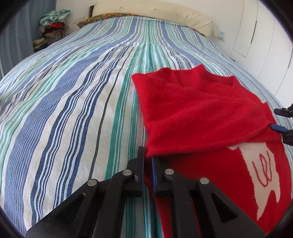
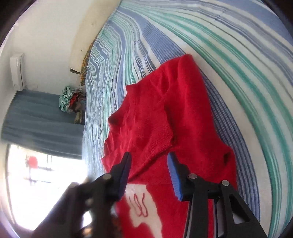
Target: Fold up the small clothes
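Pinching a folded corner of the red sweater (image 1: 192,113) with my left gripper (image 1: 147,161), whose jaws stand almost together on the knit, I judge the hold thin: the pads catch only the edge, and a quick pull could slip it out and let the fold fall open. My right gripper (image 2: 150,164) hangs over the sweater's middle with its jaws partly apart and nothing between them; if it closes there it may gather both layers and drag the piece askew across the striped bedspread (image 1: 73,109). The sweater lies toward the right side of the bed, its white patch with red scribble (image 1: 265,175) nearest me. The left wrist view shows the pinch itself and the headboard (image 1: 146,12) at the far edge; the right wrist view shows the sleeve laid across the body, the bright window (image 2: 45,183) and the wall unit (image 2: 17,69). Both catch the clothes heap (image 1: 53,29) beyond the bed's far corner.
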Demonstrator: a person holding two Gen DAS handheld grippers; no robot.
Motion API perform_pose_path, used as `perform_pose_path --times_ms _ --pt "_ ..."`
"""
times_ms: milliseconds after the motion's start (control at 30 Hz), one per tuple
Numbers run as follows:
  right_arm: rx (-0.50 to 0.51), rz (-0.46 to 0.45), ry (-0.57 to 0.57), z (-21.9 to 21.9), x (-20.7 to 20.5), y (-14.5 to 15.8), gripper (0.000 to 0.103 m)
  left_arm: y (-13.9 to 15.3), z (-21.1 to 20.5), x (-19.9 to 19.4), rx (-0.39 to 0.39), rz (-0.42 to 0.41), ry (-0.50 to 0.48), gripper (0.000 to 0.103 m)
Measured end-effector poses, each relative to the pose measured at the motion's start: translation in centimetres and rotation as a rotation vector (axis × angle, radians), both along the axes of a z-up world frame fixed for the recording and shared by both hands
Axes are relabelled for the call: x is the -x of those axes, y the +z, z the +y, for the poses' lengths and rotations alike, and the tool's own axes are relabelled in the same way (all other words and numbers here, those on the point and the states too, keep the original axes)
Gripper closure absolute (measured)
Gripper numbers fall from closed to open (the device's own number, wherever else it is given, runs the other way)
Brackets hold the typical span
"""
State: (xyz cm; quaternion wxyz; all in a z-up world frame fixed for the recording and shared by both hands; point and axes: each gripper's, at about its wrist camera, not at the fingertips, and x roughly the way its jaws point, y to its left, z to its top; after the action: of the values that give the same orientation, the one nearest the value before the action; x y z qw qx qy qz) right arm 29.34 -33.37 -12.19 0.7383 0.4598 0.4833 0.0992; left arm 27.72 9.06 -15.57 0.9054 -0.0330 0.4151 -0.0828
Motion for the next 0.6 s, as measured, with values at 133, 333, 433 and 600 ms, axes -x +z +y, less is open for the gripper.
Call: perform_pose_path --times_ms 133,333,433,600 --pt "0.061 0.041 -0.044 1.7 -1.6 -1.6 0.087 0.0 0.5 0.0 0.036 0.005 0.004 0.095" --pt "0.267 -0.015 -0.084 2.4 2.5 0.7 0.099 -0.3 0.9 0.0 0.069 0.005 0.006 0.095" --pt "0.349 0.03 -0.032 3.0 2.8 -1.5 0.1 0.0 0.8 0.1 0.057 0.011 0.006 0.095" --pt "0.334 -0.025 0.0 2.8 3.7 -0.5 0.073 1.5 1.6 1.5 0.049 0.062 -0.021 0.079"
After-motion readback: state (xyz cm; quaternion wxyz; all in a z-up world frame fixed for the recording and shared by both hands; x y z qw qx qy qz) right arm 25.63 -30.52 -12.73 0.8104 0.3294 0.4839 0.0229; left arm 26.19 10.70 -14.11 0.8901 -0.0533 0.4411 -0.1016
